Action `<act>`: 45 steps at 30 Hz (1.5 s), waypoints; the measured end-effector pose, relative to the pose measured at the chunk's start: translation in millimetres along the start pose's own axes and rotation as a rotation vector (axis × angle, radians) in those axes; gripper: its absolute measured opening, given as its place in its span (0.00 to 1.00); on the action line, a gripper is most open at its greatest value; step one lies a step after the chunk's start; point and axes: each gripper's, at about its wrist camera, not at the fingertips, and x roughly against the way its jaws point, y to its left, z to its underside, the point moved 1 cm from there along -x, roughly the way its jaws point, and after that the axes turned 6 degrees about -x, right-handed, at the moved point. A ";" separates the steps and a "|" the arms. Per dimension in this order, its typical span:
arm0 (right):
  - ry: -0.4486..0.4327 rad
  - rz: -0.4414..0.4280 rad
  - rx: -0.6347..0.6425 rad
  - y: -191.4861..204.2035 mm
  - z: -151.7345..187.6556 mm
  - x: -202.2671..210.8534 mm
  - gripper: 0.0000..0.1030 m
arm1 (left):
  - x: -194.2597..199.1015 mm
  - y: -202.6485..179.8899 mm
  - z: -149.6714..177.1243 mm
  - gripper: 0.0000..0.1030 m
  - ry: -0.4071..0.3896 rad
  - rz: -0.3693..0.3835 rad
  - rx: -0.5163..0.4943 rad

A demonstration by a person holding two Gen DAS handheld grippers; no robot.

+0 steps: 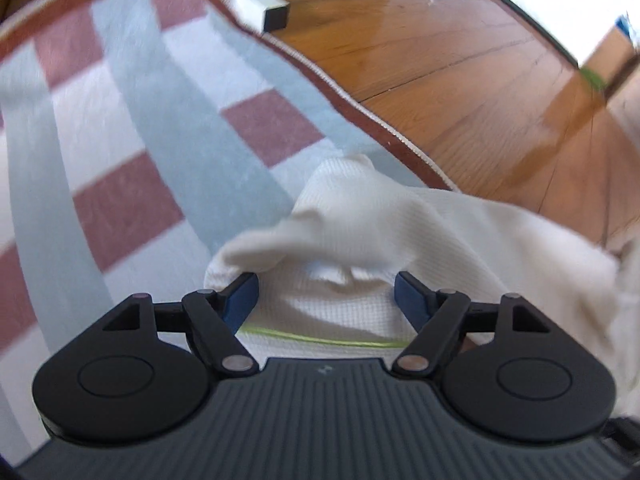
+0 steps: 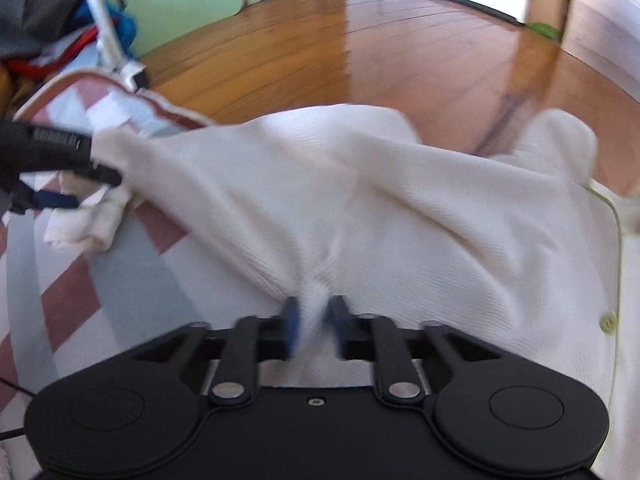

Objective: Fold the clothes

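Note:
A white waffle-knit garment (image 2: 360,200) with thin lime-green trim and a pale button (image 2: 609,322) lies rumpled across a checked rug (image 2: 120,288). My right gripper (image 2: 314,312) is shut on a pinched fold of its near edge. My left gripper (image 1: 326,292) is open, its blue pads (image 1: 244,294) spread on either side of a bunched part of the garment (image 1: 360,232), the cloth lying between them. In the right wrist view the left gripper (image 2: 76,186) shows at the far left by the garment's bunched end (image 2: 92,220).
The rug (image 1: 120,120) has red, grey and white checks and a brown border. Wooden floor (image 2: 400,52) lies beyond it. A white metal leg with a black foot (image 1: 264,6) stands at the rug's edge. Piled clothes (image 2: 36,12) lie at far left.

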 end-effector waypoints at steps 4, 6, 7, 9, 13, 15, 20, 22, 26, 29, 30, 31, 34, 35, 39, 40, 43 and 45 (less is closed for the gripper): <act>-0.011 -0.101 -0.189 -34.4 4.6 8.8 0.04 | 1.6 -11.0 0.5 0.46 -0.054 -0.054 -0.053; -0.009 -0.142 -0.261 -50.1 8.5 10.7 0.03 | 7.4 -16.1 -5.3 0.04 -0.116 -0.095 -0.117; -0.009 -0.148 -0.277 -55.0 10.9 10.3 0.03 | 10.6 -18.7 -8.6 0.04 -0.149 -0.116 -0.150; -0.014 -0.141 -0.261 -56.0 17.7 8.7 0.02 | 35.7 -25.0 -17.5 0.04 -0.303 -0.150 -0.196; -0.017 -0.082 -0.205 -54.2 25.7 8.3 0.00 | 88.5 -35.8 -26.3 0.04 -0.556 -0.216 -0.251; -0.003 -0.104 -0.217 -58.7 28.1 11.2 0.00 | 85.9 -31.0 -21.7 0.06 -0.525 -0.252 -0.248; 0.004 -0.109 -0.235 -61.1 28.7 9.4 0.00 | 22.9 22.1 -15.2 0.14 -0.127 -0.295 -0.085; 0.019 -0.121 -0.272 -64.4 26.4 8.3 0.00 | 13.4 56.9 -12.1 0.14 -0.048 -0.189 0.117; 0.016 -0.149 -0.285 -72.7 21.3 12.9 0.10 | 18.5 87.8 -14.5 0.42 -0.083 -0.090 0.300; -0.040 -0.114 -0.281 -78.1 12.6 23.7 0.31 | 13.4 91.4 -18.8 0.56 -0.100 -0.069 0.334; -0.064 -0.088 -0.272 -81.8 8.2 27.3 0.36 | 9.1 92.6 -20.9 0.57 -0.100 -0.060 0.338; -0.088 -0.056 -0.263 -85.9 3.6 30.8 0.43 | 3.1 92.6 -24.1 0.60 -0.095 -0.061 0.327; -0.148 0.083 -0.206 -106.3 -14.5 39.1 0.53 | -12.1 76.2 -43.3 0.63 -0.115 -0.213 0.114; -0.164 0.126 -0.190 -114.1 -20.7 41.1 0.53 | -17.5 67.3 -49.1 0.22 -0.119 -0.295 0.013; -0.168 0.177 -0.189 -147.9 -43.1 34.4 0.60 | -19.5 44.3 -63.0 0.06 -0.172 -0.390 -0.143; -0.165 0.178 -0.191 -156.5 -48.8 31.6 0.63 | -17.2 42.8 -66.1 0.06 -0.193 -0.409 -0.148; -0.159 0.159 -0.164 -170.3 -61.0 18.8 0.77 | -12.8 41.0 -74.6 0.06 -0.225 -0.421 -0.142; -0.156 0.142 -0.140 -177.1 -68.1 9.3 0.65 | -13.4 40.5 -77.6 0.06 -0.222 -0.418 -0.140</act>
